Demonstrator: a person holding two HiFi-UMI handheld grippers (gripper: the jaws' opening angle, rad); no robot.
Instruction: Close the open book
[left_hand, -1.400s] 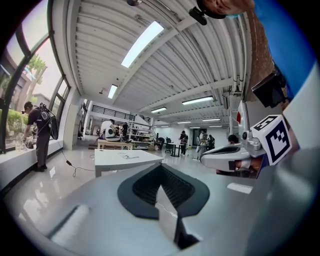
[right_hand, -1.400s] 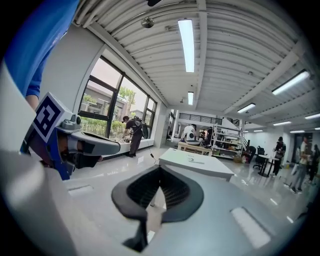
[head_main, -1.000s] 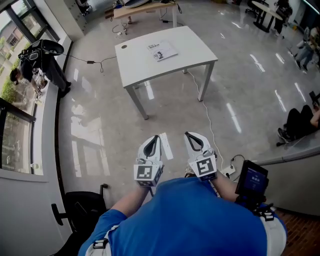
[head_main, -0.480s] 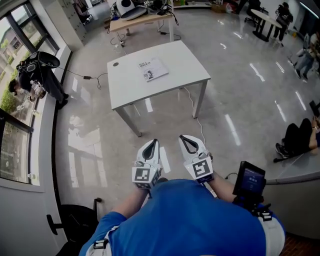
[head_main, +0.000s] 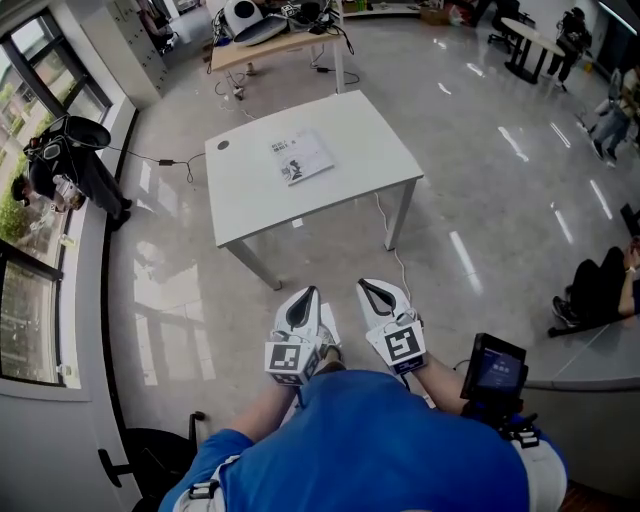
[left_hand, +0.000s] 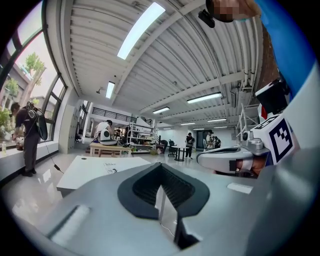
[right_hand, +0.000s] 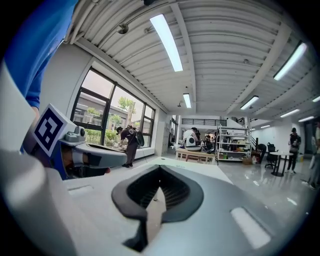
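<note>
A white book (head_main: 302, 157) with dark print on its upper face lies flat on the white table (head_main: 350, 140), a little left of the table's middle. Both grippers are held side by side in front of the person's chest, well short of the table's near edge and over the floor. My left gripper (head_main: 303, 299) is shut with nothing in it. My right gripper (head_main: 374, 290) is shut and empty too. In the left gripper view the left gripper (left_hand: 161, 172) points level at the table (left_hand: 90, 167) ahead. The right gripper (right_hand: 159, 182) shows its pads pressed together.
A person with a backpack (head_main: 62, 160) stands by the windows at the left. A wooden desk (head_main: 280, 35) with equipment stands behind the table. A cable (head_main: 415, 270) runs over the floor by the table's right leg. A black chair (head_main: 150, 445) is at lower left; seated people (head_main: 595, 285) at right.
The person has walked toward the table: both grippers have travelled forward together, still shut. The table and book sit lower and closer in the head view.
</note>
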